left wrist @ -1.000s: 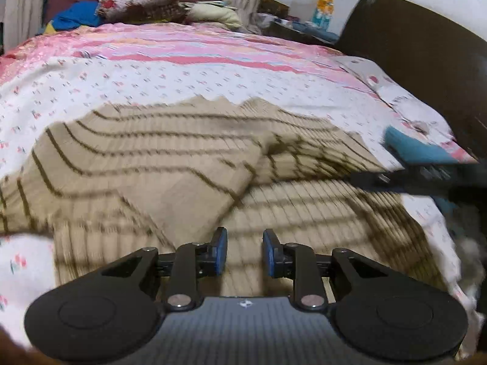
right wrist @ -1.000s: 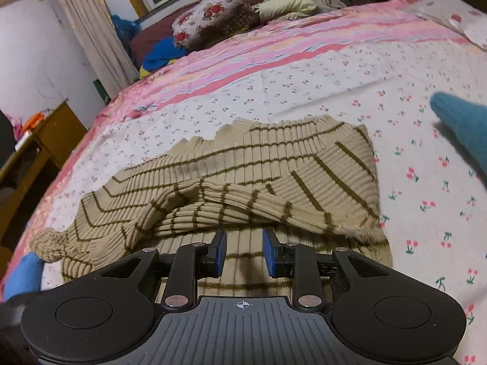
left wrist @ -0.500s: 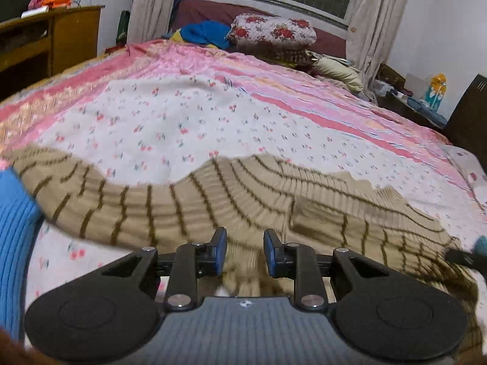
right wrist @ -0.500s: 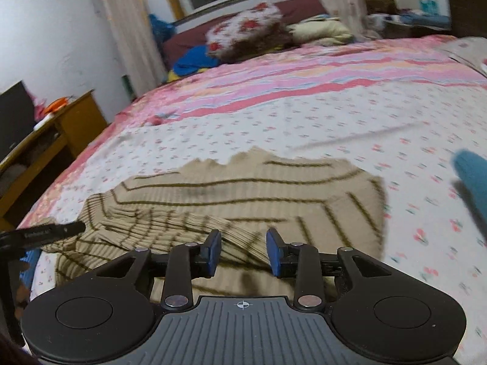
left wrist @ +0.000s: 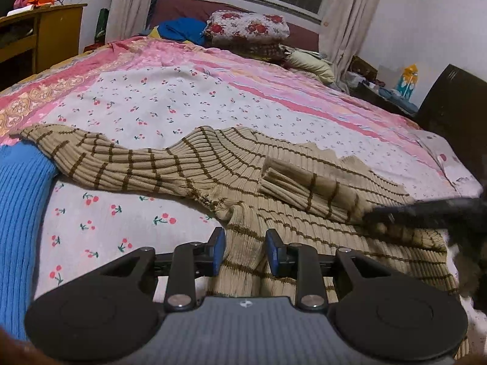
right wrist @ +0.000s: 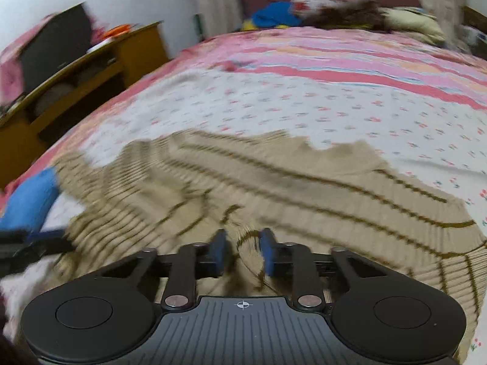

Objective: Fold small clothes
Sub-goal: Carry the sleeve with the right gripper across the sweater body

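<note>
The tan striped sweater lay crumpled mid-bed, soft and floppy, I judged. My left gripper was narrowly opening over its hem; my right gripper was closing on a fold at six o'clock.

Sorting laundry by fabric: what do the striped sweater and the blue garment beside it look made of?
Sweater: tan rib knit with thin brown stripes, soft and matte, perhaps wool or acrylic; ridges show. Blue garment: also rib knit, matte; fibre unclear.
</note>
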`<action>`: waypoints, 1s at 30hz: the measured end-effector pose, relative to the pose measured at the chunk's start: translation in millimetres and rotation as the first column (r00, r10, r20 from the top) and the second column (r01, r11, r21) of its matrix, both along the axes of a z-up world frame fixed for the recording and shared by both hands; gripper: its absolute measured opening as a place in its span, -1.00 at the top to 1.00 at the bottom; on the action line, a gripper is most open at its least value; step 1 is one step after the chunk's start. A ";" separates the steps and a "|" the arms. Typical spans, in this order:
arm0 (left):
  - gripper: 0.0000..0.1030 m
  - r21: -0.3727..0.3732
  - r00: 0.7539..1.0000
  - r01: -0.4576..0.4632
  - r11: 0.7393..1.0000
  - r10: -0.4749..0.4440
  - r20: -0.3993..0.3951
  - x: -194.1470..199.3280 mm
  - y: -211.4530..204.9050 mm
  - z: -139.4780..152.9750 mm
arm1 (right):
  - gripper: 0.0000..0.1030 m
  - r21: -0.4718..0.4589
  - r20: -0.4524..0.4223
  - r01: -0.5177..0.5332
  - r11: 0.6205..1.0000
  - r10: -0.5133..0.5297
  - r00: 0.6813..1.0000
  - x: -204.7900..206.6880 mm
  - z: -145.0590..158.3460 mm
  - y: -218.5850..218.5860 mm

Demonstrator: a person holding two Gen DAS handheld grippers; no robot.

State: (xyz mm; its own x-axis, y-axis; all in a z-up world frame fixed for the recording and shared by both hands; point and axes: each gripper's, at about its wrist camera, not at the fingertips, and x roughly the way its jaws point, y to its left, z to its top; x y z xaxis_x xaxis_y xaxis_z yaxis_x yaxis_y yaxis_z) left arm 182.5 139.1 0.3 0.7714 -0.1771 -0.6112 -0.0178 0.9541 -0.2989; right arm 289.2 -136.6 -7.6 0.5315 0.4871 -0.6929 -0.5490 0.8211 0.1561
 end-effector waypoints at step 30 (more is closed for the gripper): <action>0.29 -0.073 0.999 0.033 0.997 -0.031 0.030 -15.9 9.4 -7.4 | 0.93 -0.185 0.138 -0.039 0.982 0.065 0.988 -20.6 -5.6 89.6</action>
State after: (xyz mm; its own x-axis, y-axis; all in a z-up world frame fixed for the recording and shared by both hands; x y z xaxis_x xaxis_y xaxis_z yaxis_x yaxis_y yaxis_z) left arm 166.5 148.5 -7.1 0.7817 -0.2453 -0.5734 0.0218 0.9296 -0.3679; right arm 268.6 -46.9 -13.1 0.6085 0.3897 -0.6913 -0.5975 0.7982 -0.0759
